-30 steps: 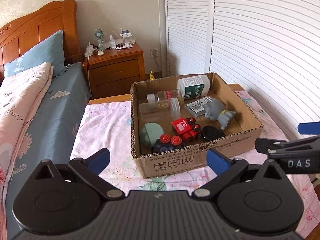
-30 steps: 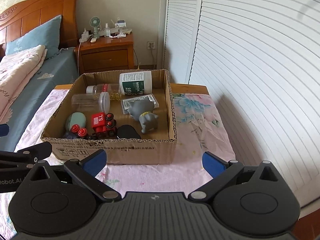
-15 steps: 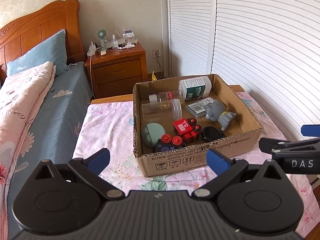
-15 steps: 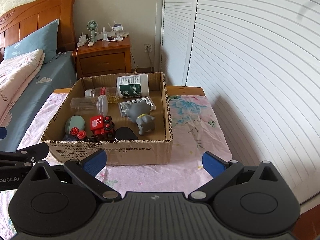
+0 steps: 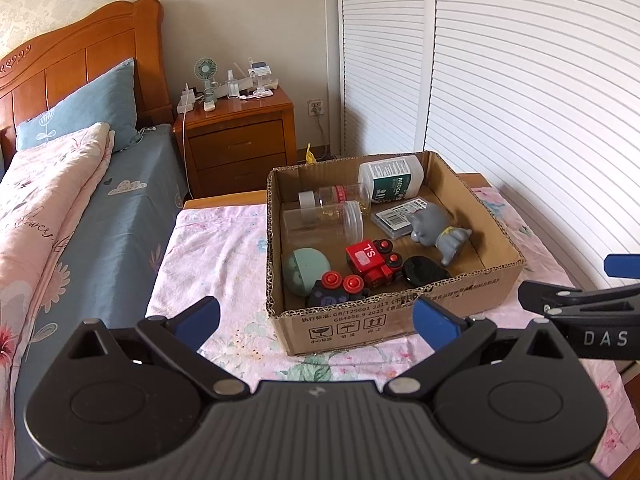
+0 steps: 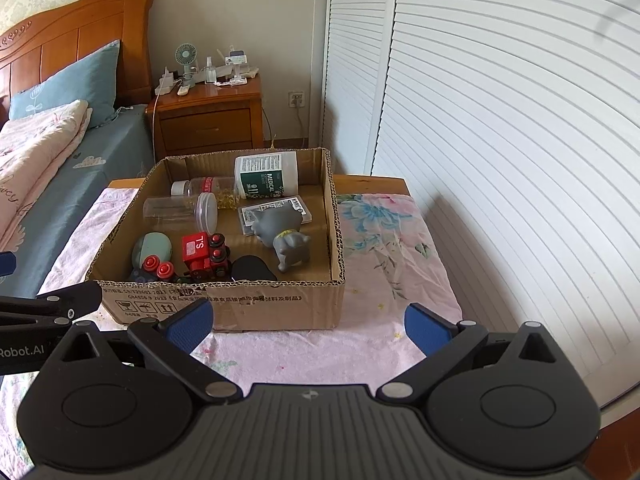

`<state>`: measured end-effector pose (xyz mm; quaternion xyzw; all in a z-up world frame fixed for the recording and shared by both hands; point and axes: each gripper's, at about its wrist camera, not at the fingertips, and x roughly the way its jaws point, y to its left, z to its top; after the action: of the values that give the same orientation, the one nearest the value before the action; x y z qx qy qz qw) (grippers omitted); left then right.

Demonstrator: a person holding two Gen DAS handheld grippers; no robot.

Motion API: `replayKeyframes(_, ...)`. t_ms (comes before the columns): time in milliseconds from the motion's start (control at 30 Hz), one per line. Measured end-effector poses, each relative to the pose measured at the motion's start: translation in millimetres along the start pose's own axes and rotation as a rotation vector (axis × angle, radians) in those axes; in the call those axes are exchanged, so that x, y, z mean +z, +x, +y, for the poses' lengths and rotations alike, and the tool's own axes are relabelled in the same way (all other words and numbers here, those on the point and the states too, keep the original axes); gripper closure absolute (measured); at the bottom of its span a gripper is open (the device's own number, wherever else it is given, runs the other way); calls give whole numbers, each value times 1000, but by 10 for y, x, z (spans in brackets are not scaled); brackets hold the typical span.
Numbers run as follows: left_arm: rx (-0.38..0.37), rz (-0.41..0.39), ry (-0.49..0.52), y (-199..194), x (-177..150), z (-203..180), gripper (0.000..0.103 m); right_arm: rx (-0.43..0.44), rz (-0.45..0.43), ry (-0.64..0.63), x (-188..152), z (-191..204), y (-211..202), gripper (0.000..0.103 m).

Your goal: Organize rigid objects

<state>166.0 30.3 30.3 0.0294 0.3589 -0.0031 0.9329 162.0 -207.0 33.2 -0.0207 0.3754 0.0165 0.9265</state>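
Open brown cardboard box at frame centre holds a red toy train and a grey elephant figure. Left gripper and right gripper, fingers spread wide and empty, sit below it; wooden nightstand behind.

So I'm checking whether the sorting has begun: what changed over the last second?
Both cameras drew back and up a little, so the box looks smaller. Left gripper and right gripper stayed open and empty. Nothing was taken or let go; the box contents lie unchanged.

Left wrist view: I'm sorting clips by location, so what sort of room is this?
Most likely a bedroom: a bed with a pillow, a wooden nightstand, and louvered closet doors.
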Motion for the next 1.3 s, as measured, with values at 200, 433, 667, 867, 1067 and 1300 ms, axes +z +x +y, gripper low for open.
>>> replayKeyframes(200,9,2,4,-2,5,-8,1,-3,-2,0,-2,1,-8,0)
replayKeyframes(433,19,7,8,-7,13,-26,1,-3,-5,1,-11,-12,-23,0)
replayKeyframes(667,24,3,5,-20,14,-45,1,-5,-6,0,-14,-23,-27,0)
replayKeyframes(867,35,-1,-6,-28,12,-49,1,-7,-7,1,-22,-40,-29,0)
replayKeyframes(1067,36,6,-6,-26,9,-55,1,-6,-5,-2,-22,-38,-33,0)
replayKeyframes(1300,39,15,-7,-15,15,-64,1,-5,-5,-1,-21,-46,-32,0)
